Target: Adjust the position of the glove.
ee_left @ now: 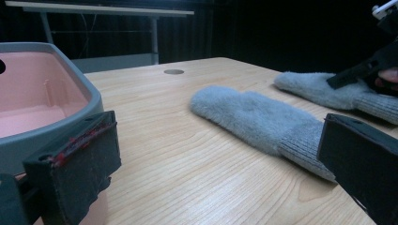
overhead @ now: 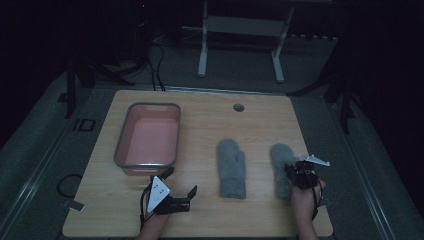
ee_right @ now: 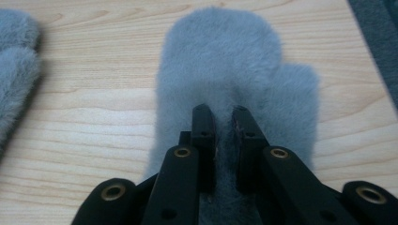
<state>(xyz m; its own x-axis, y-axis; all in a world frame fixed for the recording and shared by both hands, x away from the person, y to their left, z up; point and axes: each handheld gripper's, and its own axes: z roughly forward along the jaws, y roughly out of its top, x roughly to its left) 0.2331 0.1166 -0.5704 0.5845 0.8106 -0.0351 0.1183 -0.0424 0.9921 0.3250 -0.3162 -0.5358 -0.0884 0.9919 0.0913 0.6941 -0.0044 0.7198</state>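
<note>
Right gripper: jaws closed on the fuzzy grey right-hand mitten, pinching a ridge of its pile near the cuff end — the mitten lies flat on the light wooden worktop at the near right, fingertip end pointing far. Left gripper: jaws wide open with nothing between them, low over the worktop at the near left, just in front of the pink plastic tub with grey rim. A second fuzzy grey mitten lies between the two grippers — flat, apart from the first.
</note>
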